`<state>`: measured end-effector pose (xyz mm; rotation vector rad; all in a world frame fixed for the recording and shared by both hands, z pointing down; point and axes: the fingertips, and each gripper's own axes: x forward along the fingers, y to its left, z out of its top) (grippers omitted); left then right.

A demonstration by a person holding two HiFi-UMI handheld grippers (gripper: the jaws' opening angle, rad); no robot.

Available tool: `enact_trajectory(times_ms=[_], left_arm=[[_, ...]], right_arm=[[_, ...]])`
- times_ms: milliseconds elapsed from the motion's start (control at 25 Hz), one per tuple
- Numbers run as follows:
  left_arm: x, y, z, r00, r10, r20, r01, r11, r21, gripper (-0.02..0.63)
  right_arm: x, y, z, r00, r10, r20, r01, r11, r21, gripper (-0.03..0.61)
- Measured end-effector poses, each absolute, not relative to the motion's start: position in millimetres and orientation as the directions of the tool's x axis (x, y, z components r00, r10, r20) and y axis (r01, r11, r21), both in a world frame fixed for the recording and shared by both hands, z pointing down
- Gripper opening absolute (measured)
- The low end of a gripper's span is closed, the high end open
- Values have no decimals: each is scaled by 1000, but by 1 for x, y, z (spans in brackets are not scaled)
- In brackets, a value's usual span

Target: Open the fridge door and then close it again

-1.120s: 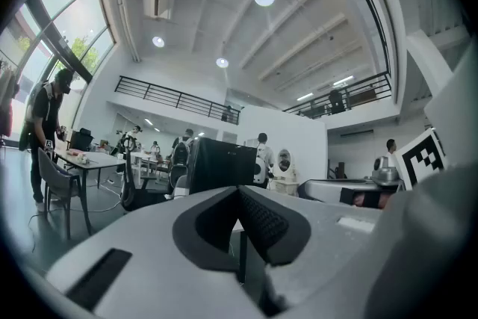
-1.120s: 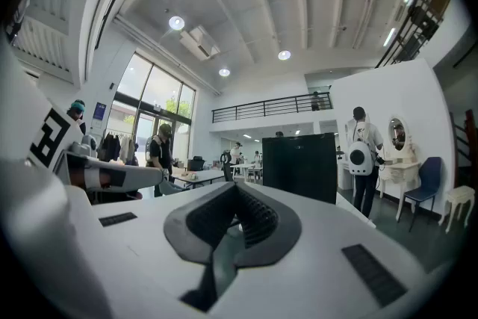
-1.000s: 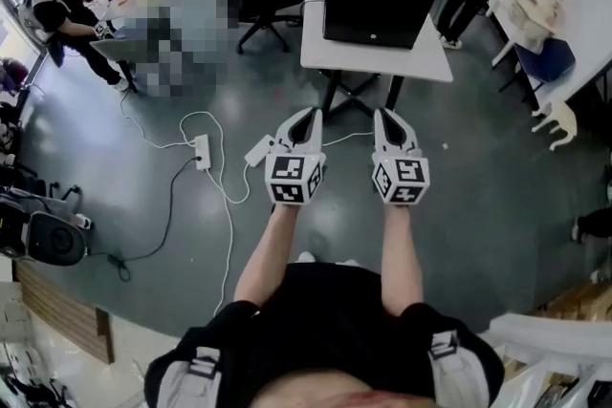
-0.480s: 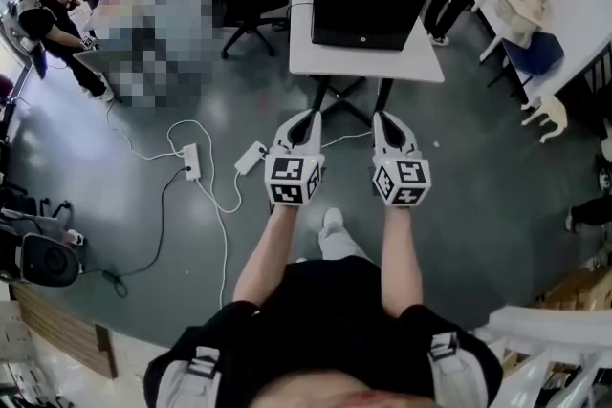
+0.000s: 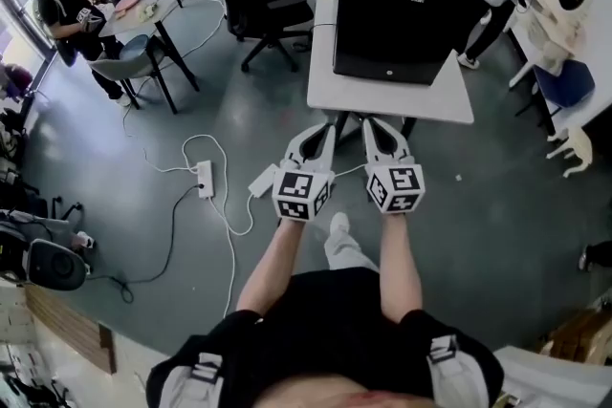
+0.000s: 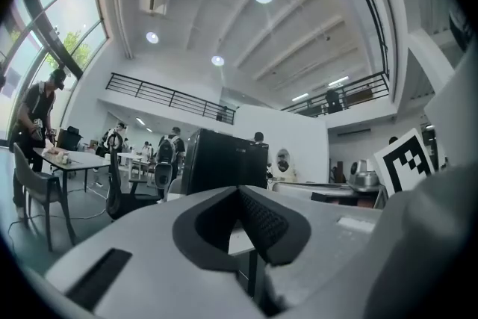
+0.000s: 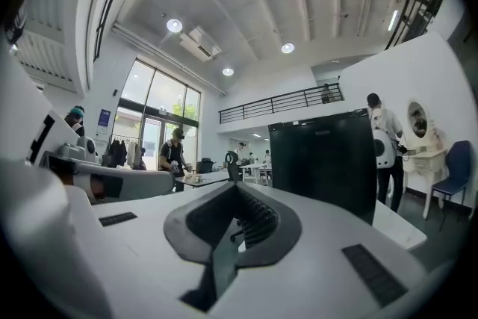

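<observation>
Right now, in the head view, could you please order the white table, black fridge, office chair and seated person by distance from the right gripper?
1. white table, just ahead
2. black fridge, on that table
3. office chair, ahead-left
4. seated person, far left

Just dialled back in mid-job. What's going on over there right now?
A person holds a tool in each hand, facing the black fridge that stands on a white table. The left tool and right tool sit side by side, both shut and empty, pointing level at the fridge without touching it. The fridge door looks closed, so opening has not yet begun. Another person sits at a table far off to the left.
</observation>
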<state>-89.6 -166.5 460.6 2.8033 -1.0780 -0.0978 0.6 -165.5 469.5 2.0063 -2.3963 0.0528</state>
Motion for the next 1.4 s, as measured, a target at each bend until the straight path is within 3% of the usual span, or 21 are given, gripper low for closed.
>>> enact_trajectory(times_ms=[320,760,920,1080,1160,1400], left_arm=[[-23,-312,451,714,-700,-7,-693,-709,128,0],[21,-436,435,706,-707,-40,-700,-706,112,4],[35,-467,428,736,-676,-35,-671,-736,92,77],[49,-500,435,764,-645,17,-645,-763,43,134],[51,-514,436,772,-635,20,-635,-771,38,167],[68,-535,431,826,-563,15,-563,-826,-5,215]], right_arm=[[84,-310,463,-205,-977,49,-979,205,-20,-5],[107,-419,414,-294,-956,8,-948,292,126,-5],[103,-445,376,-332,-943,6,-909,322,264,-5],[95,-472,353,-347,-934,79,-836,347,425,0],[89,-482,342,-340,-934,112,-786,347,511,89],[91,-508,334,-239,-946,218,-628,322,709,129]])
